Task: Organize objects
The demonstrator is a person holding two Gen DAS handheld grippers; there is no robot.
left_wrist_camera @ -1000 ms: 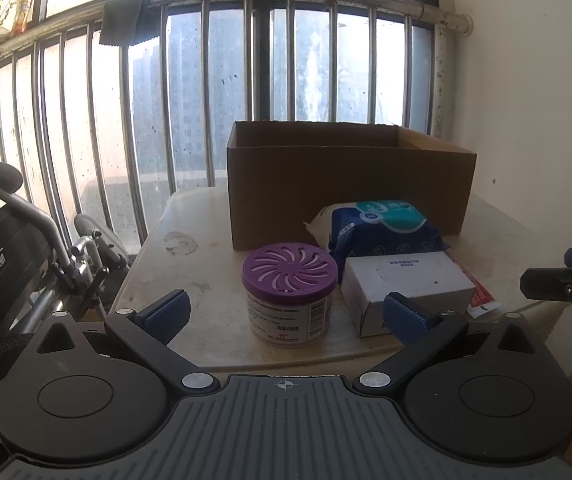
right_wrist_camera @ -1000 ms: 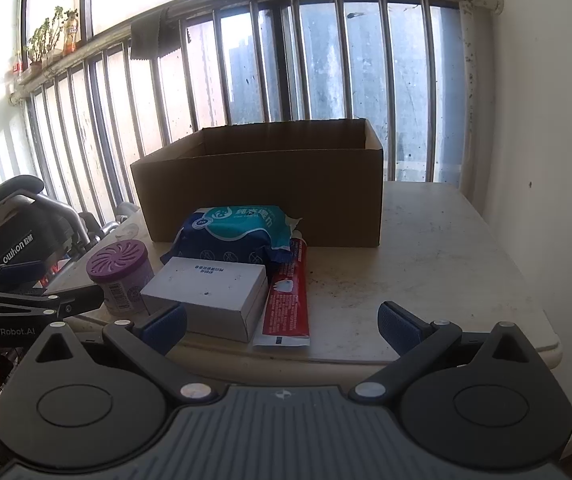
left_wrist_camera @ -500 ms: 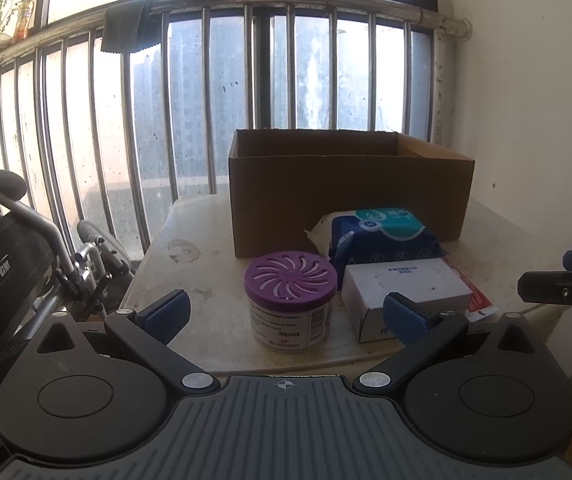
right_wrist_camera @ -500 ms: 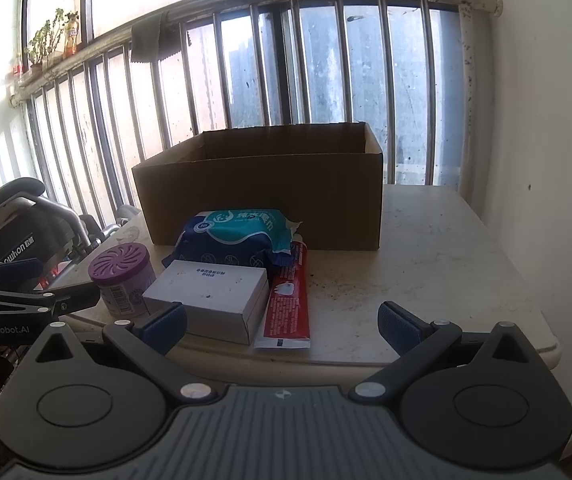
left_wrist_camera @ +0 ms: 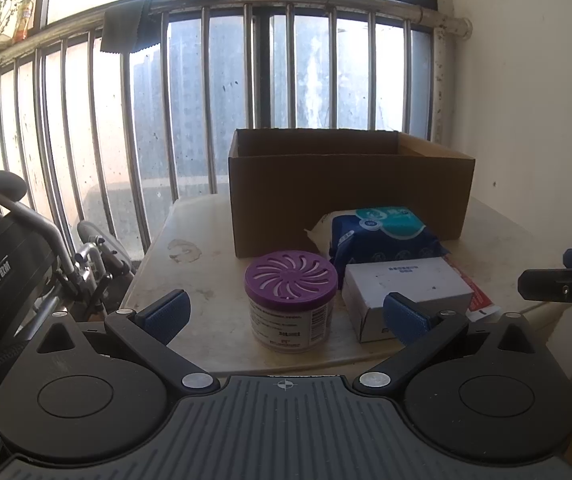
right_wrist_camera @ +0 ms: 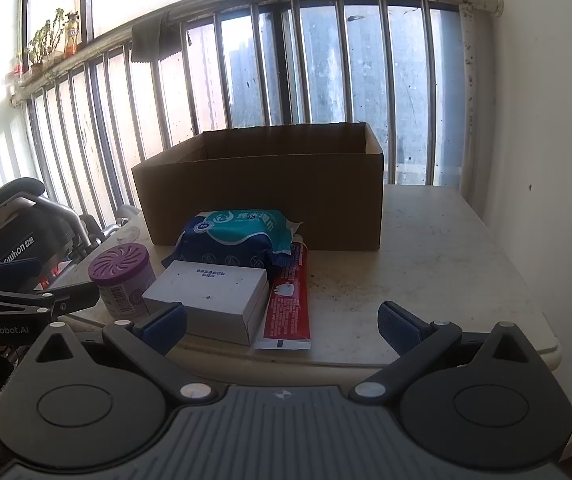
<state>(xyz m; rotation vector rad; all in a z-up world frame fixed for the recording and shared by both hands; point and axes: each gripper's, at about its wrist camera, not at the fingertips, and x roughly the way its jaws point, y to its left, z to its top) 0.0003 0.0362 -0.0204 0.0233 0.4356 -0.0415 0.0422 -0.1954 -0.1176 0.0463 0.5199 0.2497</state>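
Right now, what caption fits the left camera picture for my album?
Open left gripper faces a purple-lidded jar before a cardboard box.

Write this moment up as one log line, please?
left gripper: open, empty | right gripper: open, empty | purple-lidded round tub: on table, outside brown cardboard box

left gripper (left_wrist_camera: pixel 286 314) spread wide, holding nothing, at table's near edge | purple-lidded round white canister (left_wrist_camera: pixel 290 300) between the blue pads, untouched | white rectangular carton (left_wrist_camera: pixel 405 292) just right of it | blue-and-teal soft wipes pack (left_wrist_camera: pixel 381 236) behind | open brown cardboard box (left_wrist_camera: pixel 349 196) at back | beige table (left_wrist_camera: pixel 190 264) | right gripper's black finger (left_wrist_camera: pixel 557 286) at right edge
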